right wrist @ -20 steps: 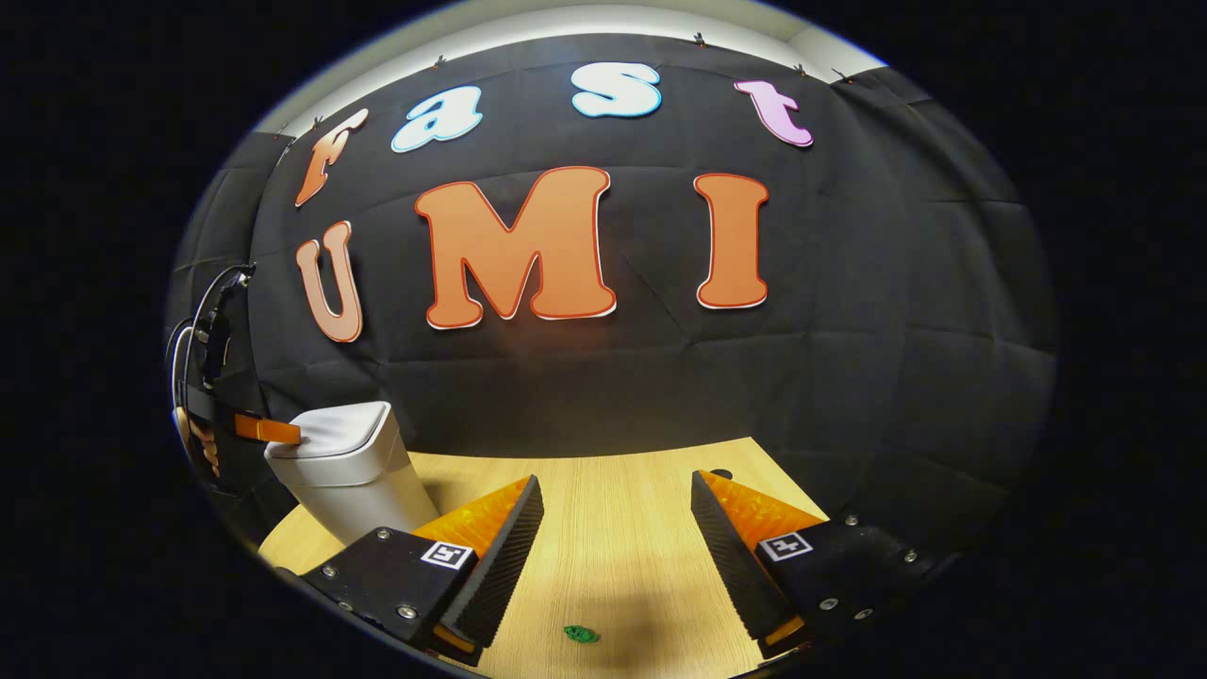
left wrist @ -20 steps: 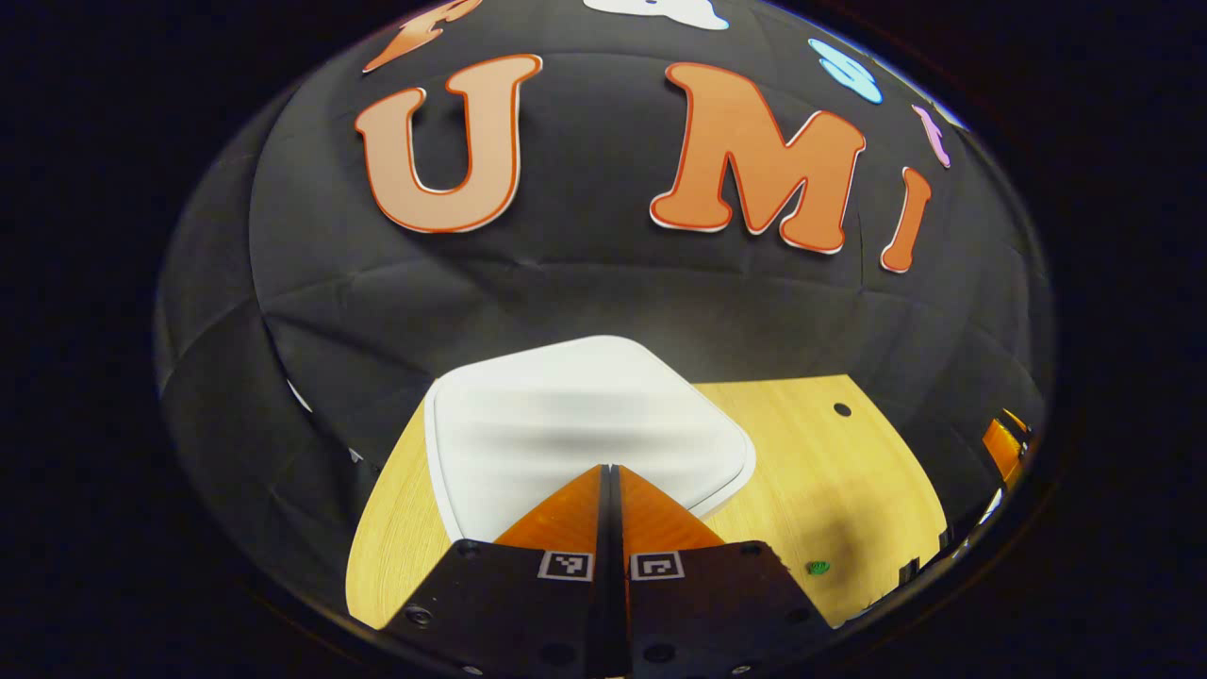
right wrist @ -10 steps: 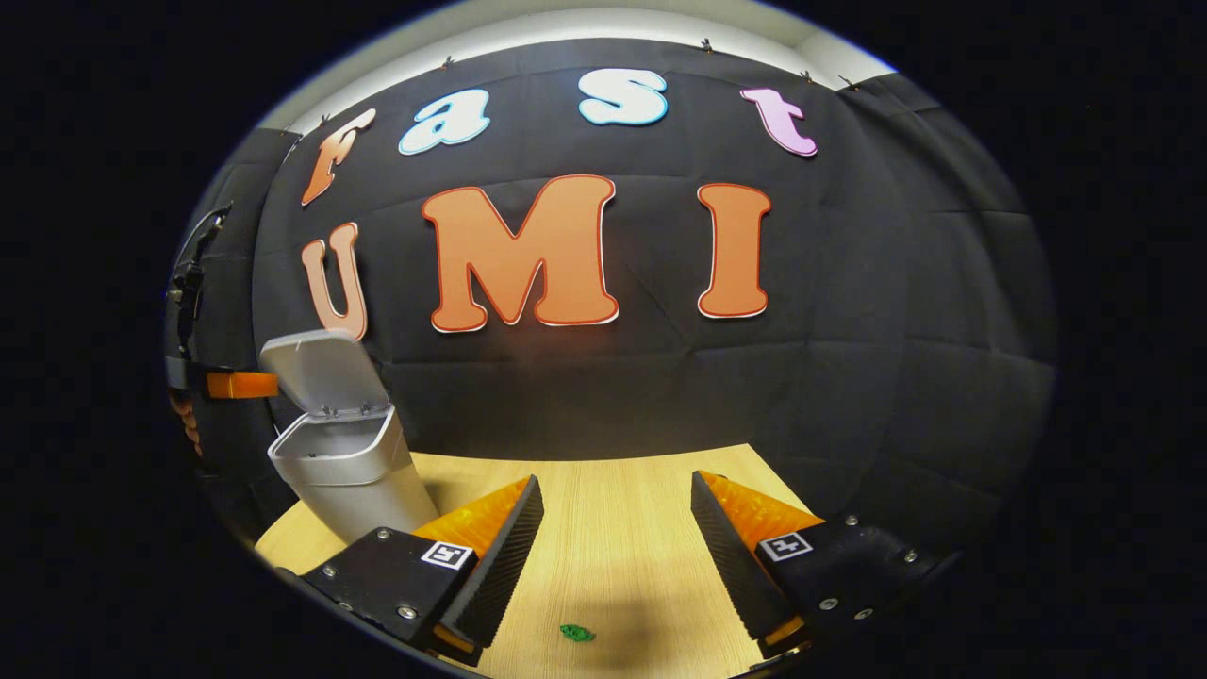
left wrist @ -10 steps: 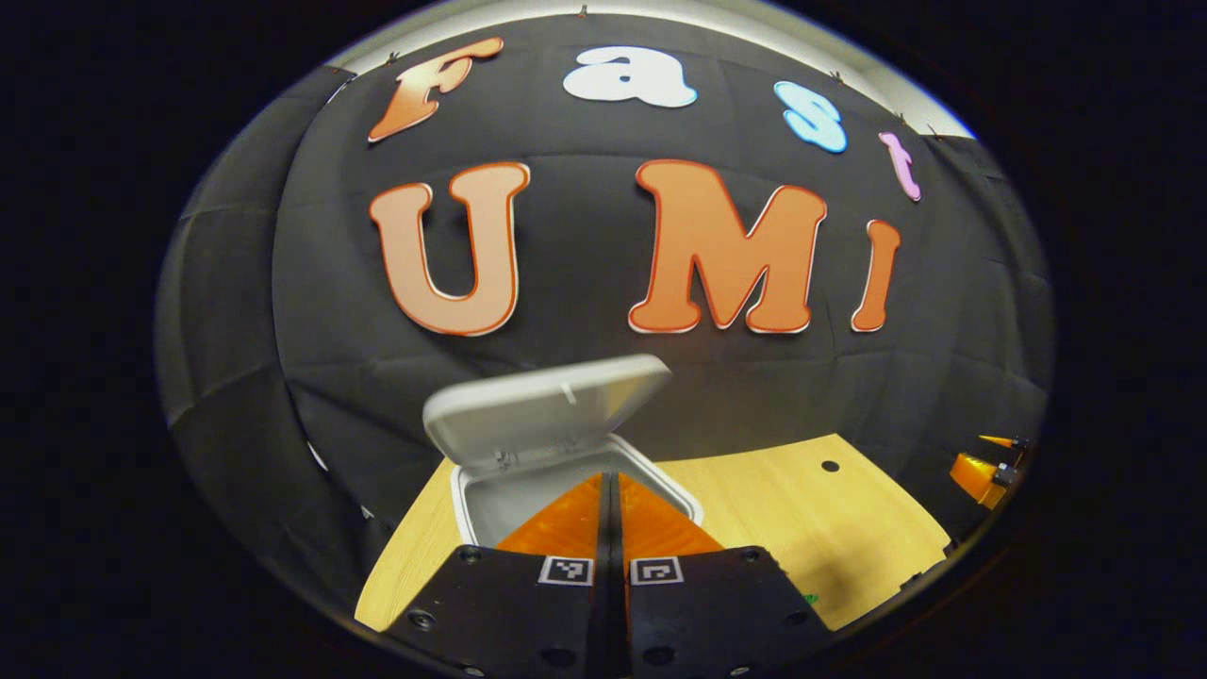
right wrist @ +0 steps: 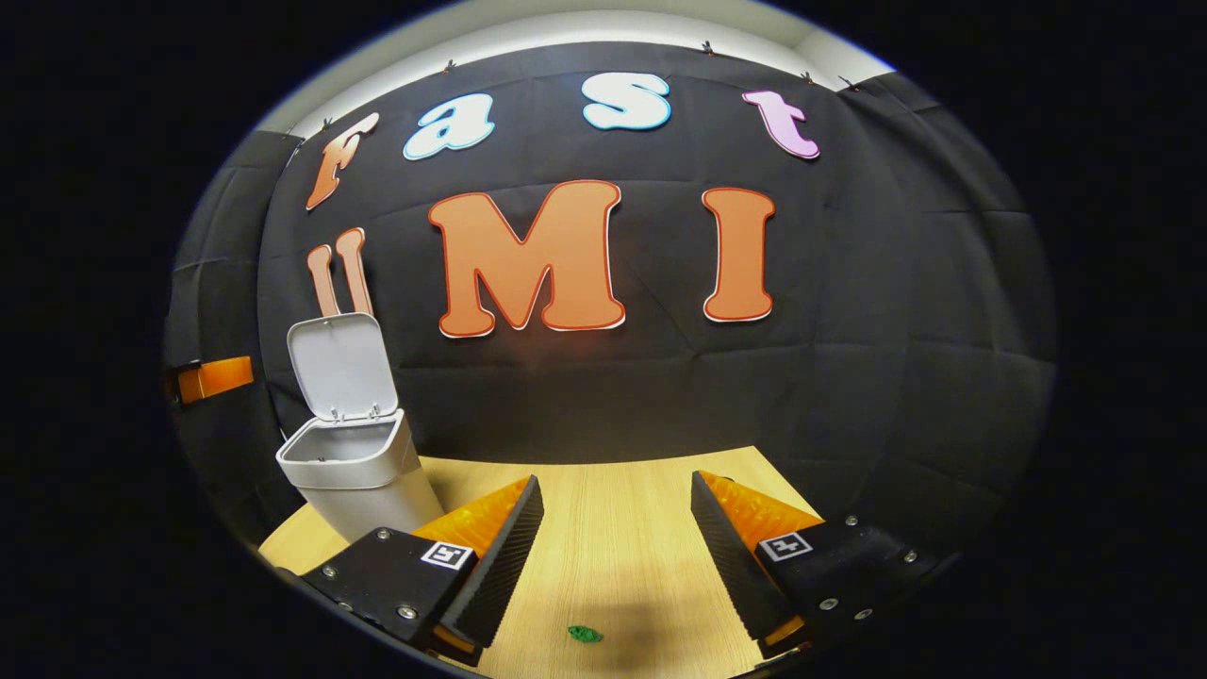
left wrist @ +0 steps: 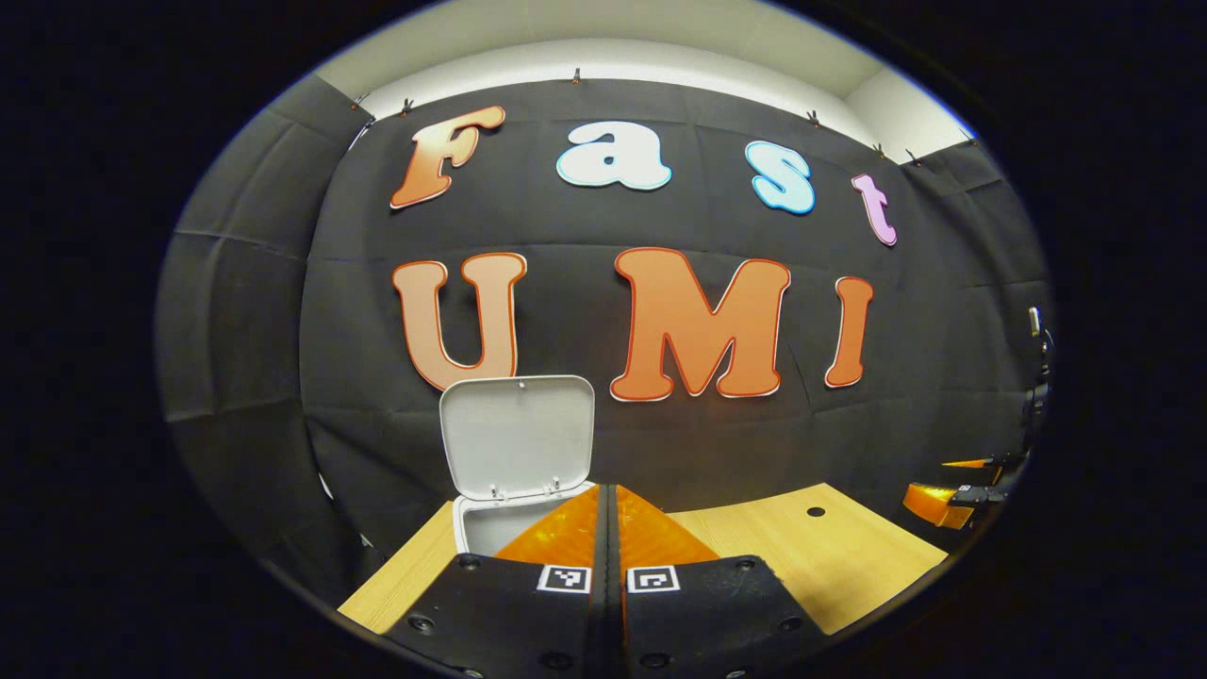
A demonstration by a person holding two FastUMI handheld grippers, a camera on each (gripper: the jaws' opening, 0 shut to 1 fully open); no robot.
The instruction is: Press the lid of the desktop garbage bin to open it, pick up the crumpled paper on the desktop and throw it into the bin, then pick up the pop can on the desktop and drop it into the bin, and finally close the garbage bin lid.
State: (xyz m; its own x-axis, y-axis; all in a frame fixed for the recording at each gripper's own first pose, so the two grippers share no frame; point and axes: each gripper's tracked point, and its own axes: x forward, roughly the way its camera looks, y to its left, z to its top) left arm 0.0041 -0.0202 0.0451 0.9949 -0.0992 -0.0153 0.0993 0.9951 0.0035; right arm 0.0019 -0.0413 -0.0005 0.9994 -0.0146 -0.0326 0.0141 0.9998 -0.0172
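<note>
since one second before, the lid [left wrist: 518,436] swung up and the closed, empty left gripper [left wrist: 604,517] rose off the bin [right wrist: 354,471] at the table's [right wrist: 613,556] left edge. right gripper [right wrist: 611,528] waited wide open; paper comes next, i think.

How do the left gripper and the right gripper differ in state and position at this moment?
The left gripper has its jaws shut with nothing between them; the right gripper has its jaws wide open, bare table showing between them. The left gripper sits close behind the open bin, whose lid stands upright; the right gripper is off to the bin's side. Neither holds anything.
</note>
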